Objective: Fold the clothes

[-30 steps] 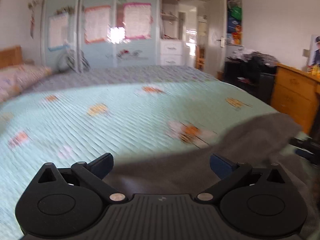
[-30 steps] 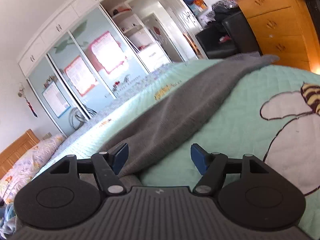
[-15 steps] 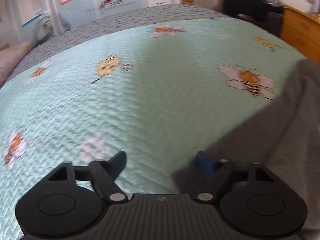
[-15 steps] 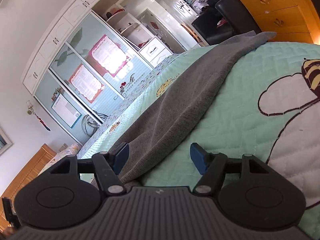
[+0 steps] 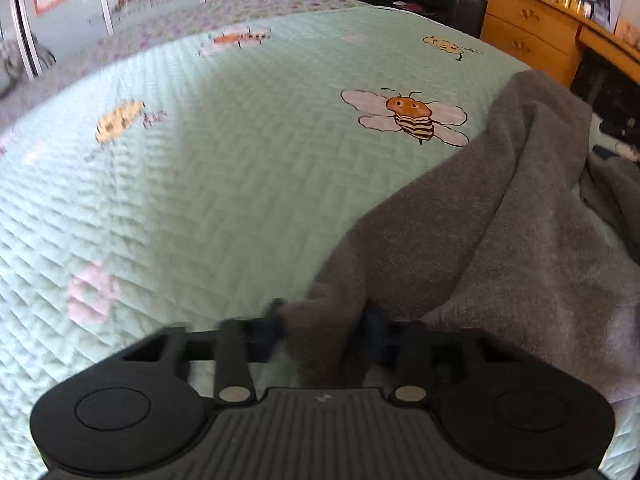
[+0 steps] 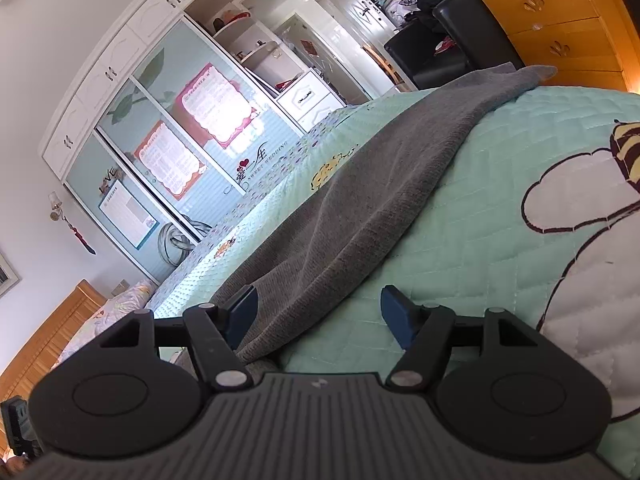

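The left gripper (image 5: 322,322) has just been closing — now pinching the grey garment's (image 5: 500,232) near corner; its length runs toward the bed's (image 5: 224,168) far edge, while the right gripper (image 6: 316,312) gapes beside it.

Left wrist view angled steeply down, close over bedspread (image 5: 224,168); right wrist view low, near-level, tilted; both share grey garment (image 6: 380,200).

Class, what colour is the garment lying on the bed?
Plain dark grey garment, no pattern; clearest in the right wrist view, against the mint-green bedspread.
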`<state>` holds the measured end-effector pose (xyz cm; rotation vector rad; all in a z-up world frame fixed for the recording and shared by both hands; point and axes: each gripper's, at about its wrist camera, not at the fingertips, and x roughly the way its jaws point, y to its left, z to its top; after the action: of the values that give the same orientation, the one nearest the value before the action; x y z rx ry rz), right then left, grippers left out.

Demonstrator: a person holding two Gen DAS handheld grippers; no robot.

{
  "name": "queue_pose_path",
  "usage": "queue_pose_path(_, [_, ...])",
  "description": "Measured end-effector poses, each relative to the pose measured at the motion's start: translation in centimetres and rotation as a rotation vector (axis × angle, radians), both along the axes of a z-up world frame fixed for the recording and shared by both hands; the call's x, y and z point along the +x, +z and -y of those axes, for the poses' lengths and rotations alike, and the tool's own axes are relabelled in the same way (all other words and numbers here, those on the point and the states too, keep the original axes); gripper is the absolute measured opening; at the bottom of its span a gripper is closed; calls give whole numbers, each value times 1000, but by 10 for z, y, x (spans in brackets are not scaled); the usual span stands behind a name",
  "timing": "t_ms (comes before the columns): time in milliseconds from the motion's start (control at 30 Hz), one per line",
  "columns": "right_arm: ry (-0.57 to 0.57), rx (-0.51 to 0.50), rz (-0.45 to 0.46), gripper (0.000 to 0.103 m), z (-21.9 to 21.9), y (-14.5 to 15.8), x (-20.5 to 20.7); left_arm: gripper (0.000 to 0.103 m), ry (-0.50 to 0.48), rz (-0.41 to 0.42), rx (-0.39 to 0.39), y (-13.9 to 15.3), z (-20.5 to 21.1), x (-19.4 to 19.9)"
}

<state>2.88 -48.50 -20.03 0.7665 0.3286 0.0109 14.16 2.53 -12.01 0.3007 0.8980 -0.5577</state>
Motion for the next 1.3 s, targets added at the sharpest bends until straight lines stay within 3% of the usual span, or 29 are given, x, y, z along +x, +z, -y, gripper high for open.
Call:
queue_pose_path(133, [0, 1, 2, 70, 2, 0, 0, 29, 25, 101, 144, 8, 24, -21])
queue_pose_path(200, [1, 2, 3, 70, 3, -1, -1, 28, 36, 192, 252, 14, 41, -35])
queue_pose_path(333, [1, 3, 7, 70, 4, -1, -2, 27, 72, 382, 382, 39, 66, -50])
queue_pose_path(533, [-1, -3, 6, 70, 5, -2, -2, 26, 286, 555, 425, 97, 56, 5])
queue_pose_path(633, [-1, -6, 5, 70, 5, -2, -2, 27, 394, 555, 516, 87, 46, 44])
queue_pose_path(700, [-2, -7, 5, 70, 5, -2, -3, 28, 394, 462, 503, 66, 34, 63])
queue_pose_path(800, [-2, -7, 6, 70, 5, -2, -2, 42, 429, 353, 500, 39, 16, 80])
queue_pose_path(867, [-2, -7, 5, 70, 5, -1, -1, 71, 518, 381, 559, 32, 7, 72])
queue_pose_path(933, [-1, -7, 4, 70, 5, -1, 0, 86, 591, 390, 582, 36, -3, 60])
queue_pose_path(1000, [0, -5, 5, 70, 5, -1, 1, 85, 648, 397, 593, 42, -12, 46])
queue_pose_path(1100, [2, 1, 7, 70, 5, -2, 1, 85, 639, 426, 539, 61, -8, 14])
queue_pose_path(1300, [17, 17, 8, 74, 6, -2, 3, 91, 474, 468, 314, 82, 52, -82])
